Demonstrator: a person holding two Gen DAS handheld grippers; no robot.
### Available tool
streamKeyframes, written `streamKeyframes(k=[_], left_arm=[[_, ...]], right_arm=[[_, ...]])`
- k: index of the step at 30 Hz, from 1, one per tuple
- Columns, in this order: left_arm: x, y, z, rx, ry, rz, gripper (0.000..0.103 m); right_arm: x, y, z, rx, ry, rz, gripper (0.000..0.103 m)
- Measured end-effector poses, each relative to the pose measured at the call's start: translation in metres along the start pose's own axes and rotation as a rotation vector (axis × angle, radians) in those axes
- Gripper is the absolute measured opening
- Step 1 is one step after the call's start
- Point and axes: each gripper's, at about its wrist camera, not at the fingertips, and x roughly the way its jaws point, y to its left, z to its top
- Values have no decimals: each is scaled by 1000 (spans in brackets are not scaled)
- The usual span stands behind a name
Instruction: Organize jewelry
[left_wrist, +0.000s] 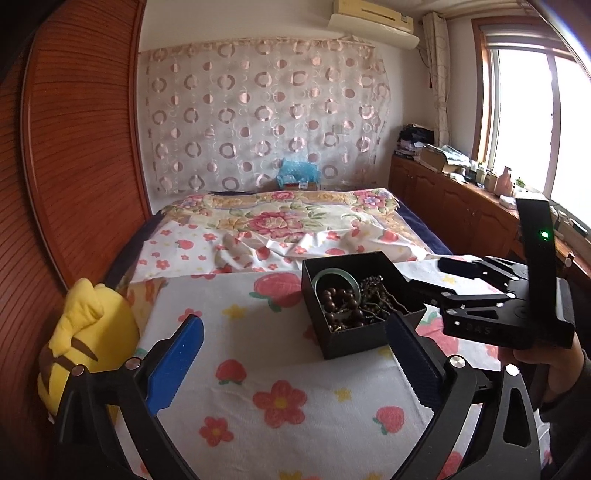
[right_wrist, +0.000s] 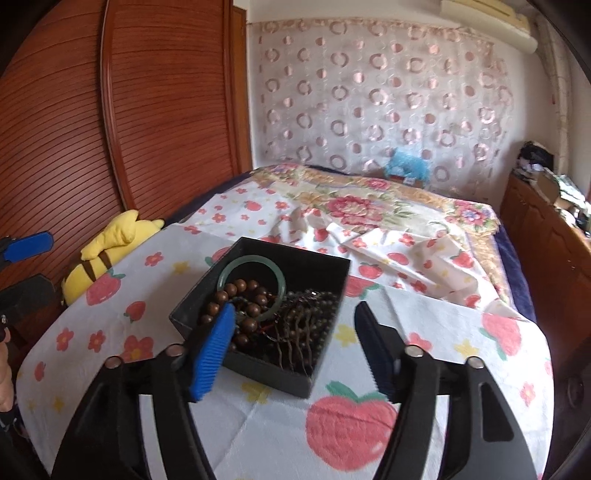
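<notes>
A black open box (left_wrist: 364, 341) sits on a flowered cloth over a table. It holds a green bangle (left_wrist: 334, 275), a brown bead bracelet (left_wrist: 341, 301) and dark bead strands (left_wrist: 380, 295). In the right wrist view the box (right_wrist: 266, 365) holds the bangle (right_wrist: 255, 260), the brown beads (right_wrist: 243, 306) and dark strands (right_wrist: 310, 314). My left gripper (left_wrist: 295, 328) is open and empty, left of and nearer than the box. My right gripper (right_wrist: 295, 314) is open and empty, its jaws spread just in front of the box; it shows in the left wrist view (left_wrist: 443, 277) beside the box's right wall.
A yellow plush toy (left_wrist: 88, 332) lies at the table's left edge against a wooden wardrobe (left_wrist: 74, 147). A bed with a floral quilt (left_wrist: 288, 218) lies behind. A wooden cabinet (left_wrist: 461, 206) with clutter runs along the right under the window.
</notes>
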Motion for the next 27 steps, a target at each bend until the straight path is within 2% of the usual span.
streamKeyframes(k=[2,4,7,18,27], left_arm=[[0,0,-1,1,-1,0,95],[0,0,-1,4,-2,0,95],[-8,-5,-5,12,-11,12,95],[-21,-35,-18,38,-9,-5,95],[-20,-45,-28,45,10,-6,95]], right_arm=[[-15,0,-6,12,-25,-26,79],[-30,0,-12,23,-51,-42,91],[-51,0,-20,45,-80,-58,100],[-107,-4,-56,143,-130,-117,101],[-125,-7,-68,160,-156,-152,101]])
